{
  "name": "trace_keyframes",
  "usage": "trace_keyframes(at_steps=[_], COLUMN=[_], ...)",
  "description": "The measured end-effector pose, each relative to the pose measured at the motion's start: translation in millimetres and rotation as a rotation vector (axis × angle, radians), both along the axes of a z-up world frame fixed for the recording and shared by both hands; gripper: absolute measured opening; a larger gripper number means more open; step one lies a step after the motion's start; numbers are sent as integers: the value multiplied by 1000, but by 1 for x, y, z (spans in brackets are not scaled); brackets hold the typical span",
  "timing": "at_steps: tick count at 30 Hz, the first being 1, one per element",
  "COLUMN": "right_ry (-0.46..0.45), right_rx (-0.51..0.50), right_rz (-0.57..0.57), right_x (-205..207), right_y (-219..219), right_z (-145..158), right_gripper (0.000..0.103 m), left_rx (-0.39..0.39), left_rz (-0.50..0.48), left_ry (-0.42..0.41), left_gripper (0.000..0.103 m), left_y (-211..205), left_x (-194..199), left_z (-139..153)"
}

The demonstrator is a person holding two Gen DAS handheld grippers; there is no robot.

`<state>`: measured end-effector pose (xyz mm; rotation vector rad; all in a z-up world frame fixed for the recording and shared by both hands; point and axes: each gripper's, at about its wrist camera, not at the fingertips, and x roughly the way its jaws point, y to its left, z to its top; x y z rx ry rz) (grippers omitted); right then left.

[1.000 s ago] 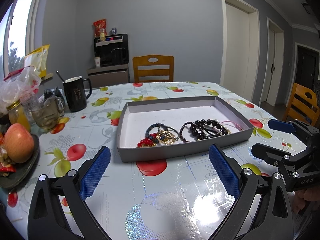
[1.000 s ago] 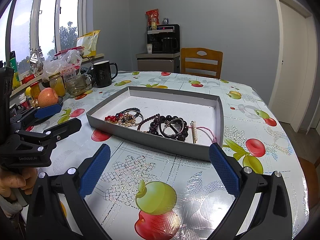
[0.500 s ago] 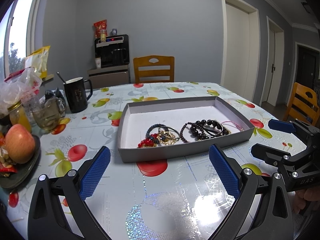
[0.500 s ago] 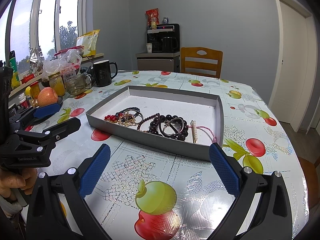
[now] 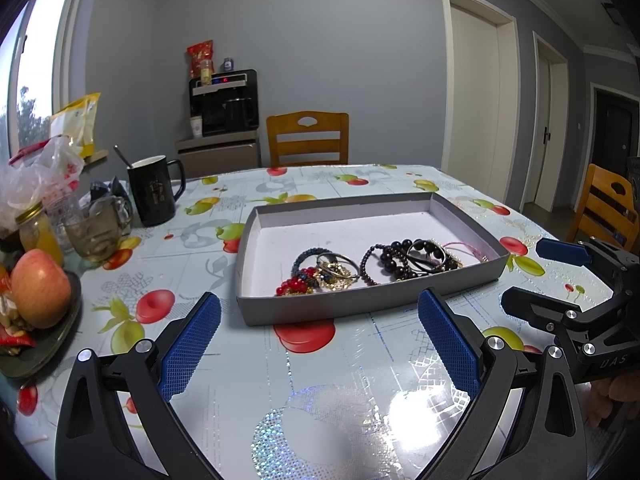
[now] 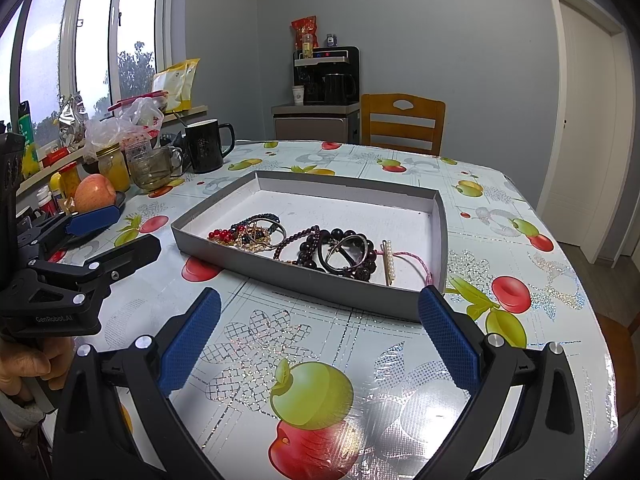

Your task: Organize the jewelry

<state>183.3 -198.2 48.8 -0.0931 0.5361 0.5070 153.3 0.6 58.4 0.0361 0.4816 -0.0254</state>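
A shallow grey tray (image 5: 362, 307) (image 6: 312, 278) with a white floor lies on the fruit-patterned tablecloth. Along its near side sit a tangle of red beads and gold chain (image 5: 316, 278) (image 6: 244, 234), dark bead bracelets (image 5: 404, 258) (image 6: 340, 254), a pearl hair clip (image 6: 389, 264) and a pink cord (image 6: 416, 261). My left gripper (image 5: 318, 344) hovers open over the cloth in front of the tray, nothing between its blue pads. My right gripper (image 6: 318, 344) is open too, just short of the tray's near right corner. Each view shows the other gripper at its edge (image 5: 560, 276) (image 6: 104, 236), also open.
At the left stand a black mug (image 5: 154, 192), a glass cup (image 5: 98, 230), a jar (image 5: 40, 230) and a plate with an apple (image 5: 40, 288). Wooden chairs (image 5: 307, 138) (image 5: 608, 208) stand at the far side and right. A hand (image 6: 24, 364) holds the left gripper.
The left wrist view has drifted slightly, so the apple and plate sit a little further left and lower. Both grippers stay open; the jewelry has not moved.
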Motion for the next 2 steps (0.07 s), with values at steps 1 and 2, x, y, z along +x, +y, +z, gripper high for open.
trace_keyframes(at_steps=[1, 2], right_ry=[0, 0], right_rx=[0, 1], right_rz=[0, 0], right_x=[0, 0], right_y=[0, 0], right_z=[0, 0], right_gripper=[98, 98], left_rx=[0, 0], left_rz=[0, 0], left_ry=[0, 0], left_gripper=[98, 98], left_y=[1, 0], left_x=[1, 0], left_z=[0, 0])
